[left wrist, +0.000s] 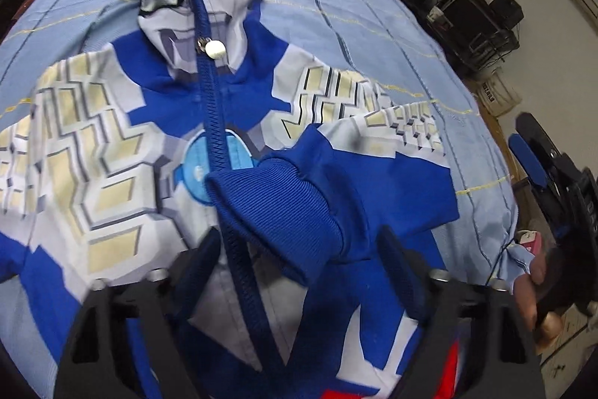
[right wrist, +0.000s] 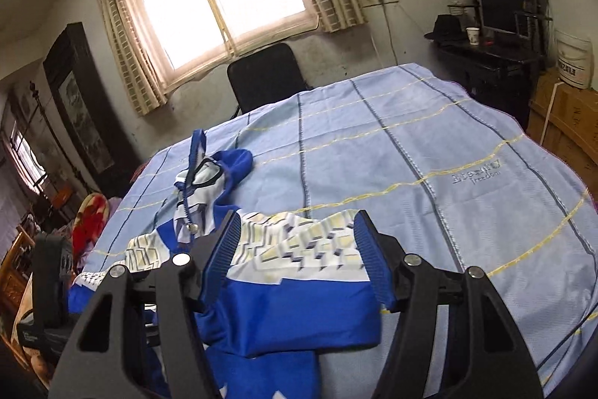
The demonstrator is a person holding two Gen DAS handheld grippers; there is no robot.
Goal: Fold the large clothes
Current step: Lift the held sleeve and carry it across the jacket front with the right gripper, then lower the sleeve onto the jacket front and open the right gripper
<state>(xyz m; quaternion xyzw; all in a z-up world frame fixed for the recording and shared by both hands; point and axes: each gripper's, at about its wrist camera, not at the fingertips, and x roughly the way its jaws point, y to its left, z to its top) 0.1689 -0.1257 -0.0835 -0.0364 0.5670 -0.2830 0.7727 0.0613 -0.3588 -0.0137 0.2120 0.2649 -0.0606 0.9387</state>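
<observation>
A blue, white and cream zip-up hooded jacket (left wrist: 123,137) lies front up on a light blue checked sheet (left wrist: 373,25). Its right sleeve is folded in across the chest, with the ribbed blue cuff (left wrist: 276,212) lying between my left gripper's open fingers. My left gripper (left wrist: 299,245) hovers just above the cuff and zipper. In the right wrist view my right gripper (right wrist: 297,230) is open above the folded sleeve (right wrist: 299,242), with the hood (right wrist: 213,171) beyond to the left. The right gripper also shows at the left wrist view's right edge (left wrist: 542,167).
The sheet (right wrist: 429,137) covers a bed or table. A black chair (right wrist: 265,73) stands behind it under a window. A dark desk with a monitor (right wrist: 501,10) and a white bucket (right wrist: 572,58) stand at the right. Clutter and a red cushion (right wrist: 89,223) lie at the left.
</observation>
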